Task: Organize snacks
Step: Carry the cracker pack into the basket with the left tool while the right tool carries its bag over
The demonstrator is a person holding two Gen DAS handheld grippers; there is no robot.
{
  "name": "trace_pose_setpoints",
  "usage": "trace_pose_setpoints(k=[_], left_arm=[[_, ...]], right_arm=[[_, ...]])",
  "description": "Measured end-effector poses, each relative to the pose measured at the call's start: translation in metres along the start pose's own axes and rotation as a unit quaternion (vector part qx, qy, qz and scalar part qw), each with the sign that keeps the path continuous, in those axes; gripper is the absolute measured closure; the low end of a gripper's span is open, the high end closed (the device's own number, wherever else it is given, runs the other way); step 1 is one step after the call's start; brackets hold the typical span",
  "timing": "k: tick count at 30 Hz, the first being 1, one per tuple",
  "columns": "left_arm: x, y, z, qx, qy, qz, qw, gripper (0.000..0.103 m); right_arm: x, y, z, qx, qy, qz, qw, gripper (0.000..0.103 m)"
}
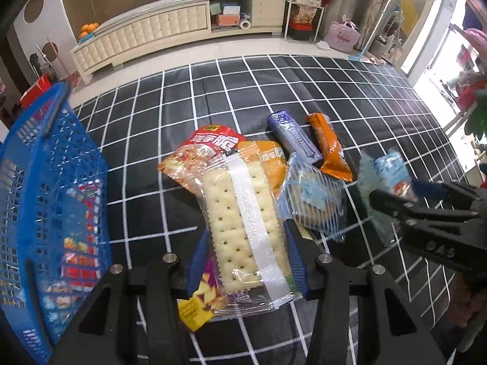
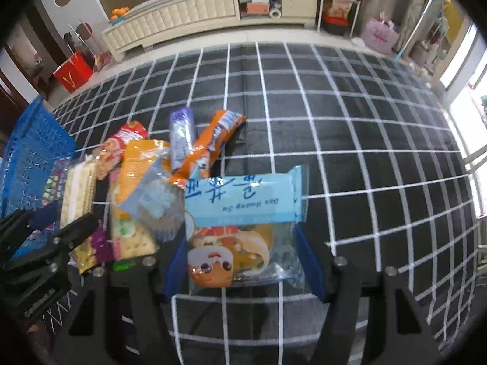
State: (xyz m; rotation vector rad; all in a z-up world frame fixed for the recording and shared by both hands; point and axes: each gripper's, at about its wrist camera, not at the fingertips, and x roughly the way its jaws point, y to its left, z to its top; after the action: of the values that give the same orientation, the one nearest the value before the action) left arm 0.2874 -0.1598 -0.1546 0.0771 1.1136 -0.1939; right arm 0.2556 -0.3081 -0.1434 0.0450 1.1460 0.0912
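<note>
Cracker pack [image 1: 243, 228]: we hold it in the left claw [image 1: 243, 261], long axis along the fingers.
Blue basket [image 1: 51, 200]: just left of that claw.
Right claw [image 2: 243, 258]: closed on the blue pastry pack [image 2: 243, 213].

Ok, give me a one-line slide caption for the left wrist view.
Left gripper closed around a clear cracker pack above the snack pile, blue basket alongside on the checked cloth.
</note>
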Motion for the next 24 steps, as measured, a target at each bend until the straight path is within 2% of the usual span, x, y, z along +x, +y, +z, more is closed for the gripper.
trace_pose_setpoints(k=[6,10,16,24], left_arm=[[-0.054,0.014,-0.013,-0.003,-0.039,-0.018,0.9991,0.058],[-0.092,0.029,-0.029,-0.004,-0.065,-0.021,0.9977,0.058],[-0.147,0.068,-0.048,-0.012,-0.097,-0.022,0.9950,0.058],[-0.179,0.128,-0.069,-0.007,-0.110,0.011,0.9938,0.058]], right_arm=[[-0.063,0.037,-0.005,-0.020,-0.045,-0.015,0.999,0.033],[-0.092,0.068,-0.008,-0.030,-0.064,-0.005,0.997,0.033],[-0.110,0.123,-0.004,-0.056,-0.083,0.028,0.995,0.033],[-0.115,0.189,0.005,-0.091,-0.092,0.065,0.989,0.033]])
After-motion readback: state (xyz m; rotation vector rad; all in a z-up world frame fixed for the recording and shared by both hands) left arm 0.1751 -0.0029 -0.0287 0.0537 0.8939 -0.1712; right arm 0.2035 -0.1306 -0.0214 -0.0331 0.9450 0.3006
